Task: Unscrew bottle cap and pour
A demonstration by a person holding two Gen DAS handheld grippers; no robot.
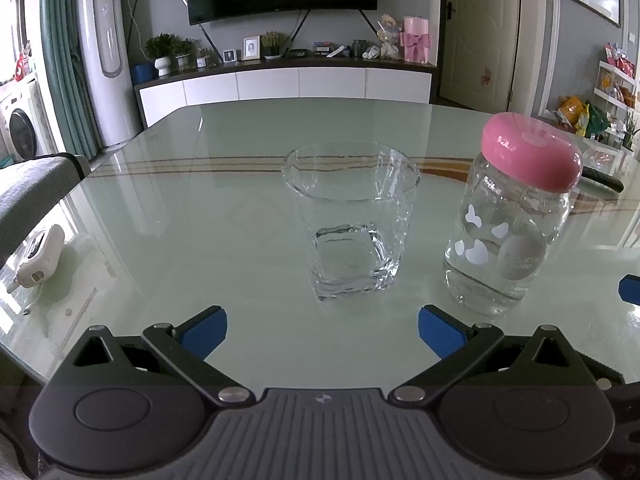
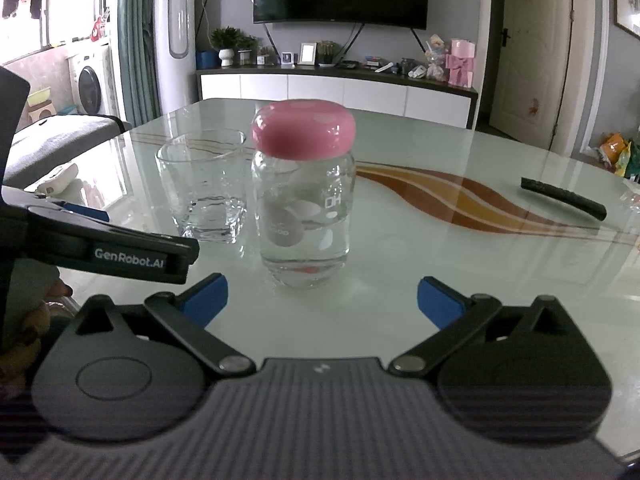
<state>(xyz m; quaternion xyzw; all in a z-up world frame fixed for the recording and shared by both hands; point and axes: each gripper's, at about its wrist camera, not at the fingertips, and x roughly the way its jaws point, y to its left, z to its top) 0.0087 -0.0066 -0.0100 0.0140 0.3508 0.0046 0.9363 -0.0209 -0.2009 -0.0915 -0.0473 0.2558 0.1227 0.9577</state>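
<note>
Left wrist view shows the bottle (image 1: pixel 508 220) standing upright toward the right edge of the desk (image 1: pixel 160 208), just beside the glass (image 1: pixel 352 220), not touching it. The left gripper (image 1: pixel 322 332) is spread wide and holds nothing. The bottle is judged to be glass: stiff, smooth, likely slippery and breakable, and rather light, since only a little water is seen at its bottom. The body should be held at its middle, and the pink cap (image 1: pixel 532 152) taken around its rim.

Only in the right wrist view are seen the black stick (image 2: pixel 563 199) near the right edge, and the right gripper (image 2: pixel 322 300), also wide and empty.
</note>
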